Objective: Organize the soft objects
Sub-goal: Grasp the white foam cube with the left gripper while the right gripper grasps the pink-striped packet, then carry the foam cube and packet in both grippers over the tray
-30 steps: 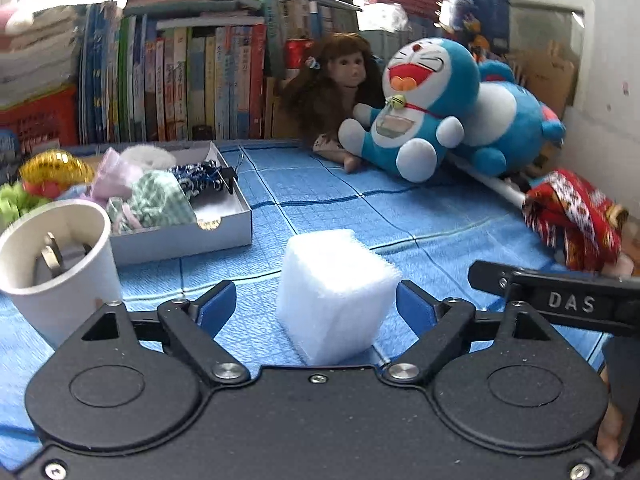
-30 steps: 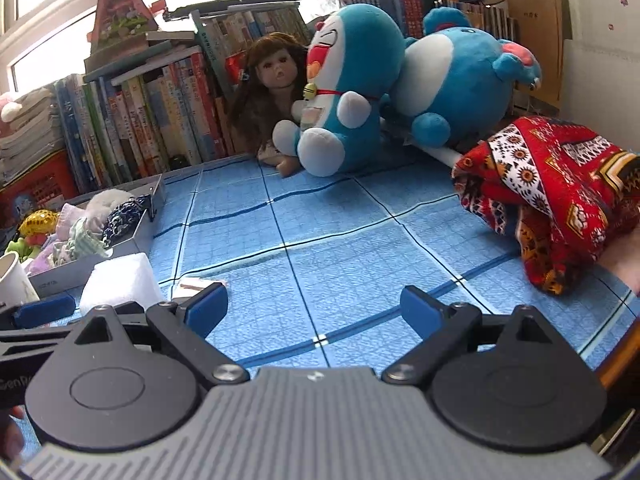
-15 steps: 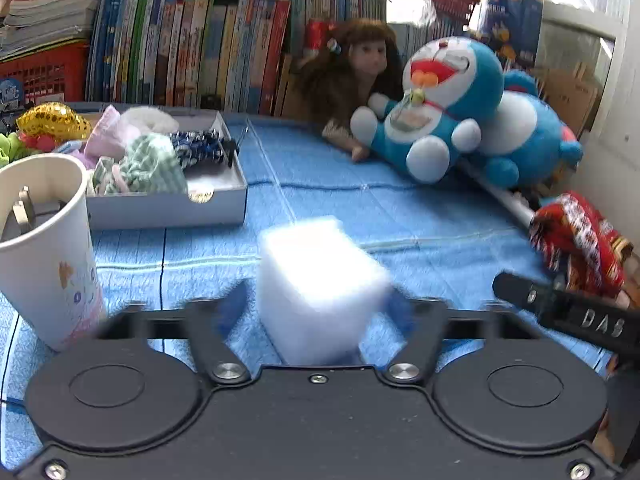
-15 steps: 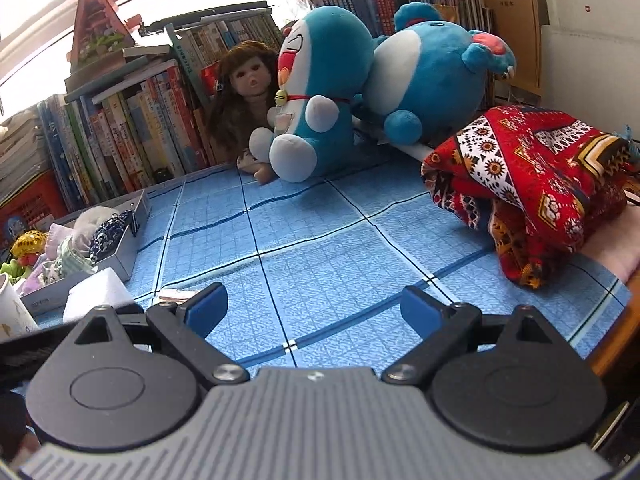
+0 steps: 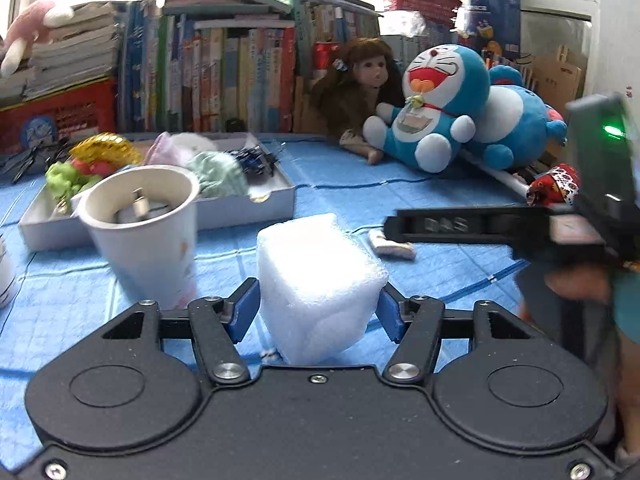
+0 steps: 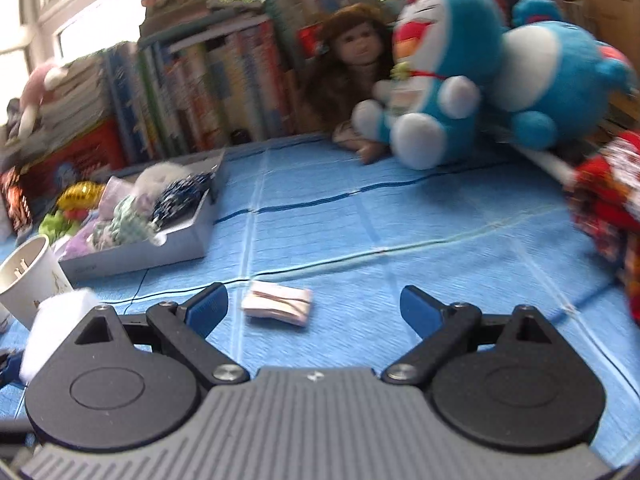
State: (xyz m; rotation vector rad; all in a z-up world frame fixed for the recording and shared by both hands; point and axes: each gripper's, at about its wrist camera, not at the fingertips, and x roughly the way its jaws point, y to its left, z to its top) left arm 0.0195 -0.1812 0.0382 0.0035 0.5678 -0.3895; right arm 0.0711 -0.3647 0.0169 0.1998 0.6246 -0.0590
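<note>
**Mei:** Books line the back of the blue quilted tabletop (image 5: 420, 200), with a blue-and-white cat plush (image 5: 434, 108) and a brown-haired doll (image 5: 364, 84) propped against them. Where's the piece we're sorting?

**Jun:** The white foam cube (image 5: 320, 280) sits between the blue pads of the left gripper (image 5: 318, 312). Its jaws are clamped on the cube's two sides, and I can't tell whether the cube is clear of the cloth.

**Mei:** And the other hand?

**Jun:** The right gripper (image 6: 314, 312) has its jaws wide apart, nothing between them. A small pink-and-white folded pad (image 6: 278, 304) lies on the tabletop just ahead of them.

**Mei:** So the cube goes where?

**Jun:** My guess is the shallow grey cardboard tray (image 5: 256, 204), which already holds bundled cloths. It's behind and left of the cube, with a white paper cup (image 5: 144, 232) standing close in front of it.

**Mei:** How would you carry it well?

**Jun:** Keep the squeeze light, since foam gives and can spring out if crushed. Lift it high enough to clear the cup's rim, pass around the cup rather than over it, and set the cube into a free corner of the tray before easing off. The right hand should stay wide of that path.
</note>
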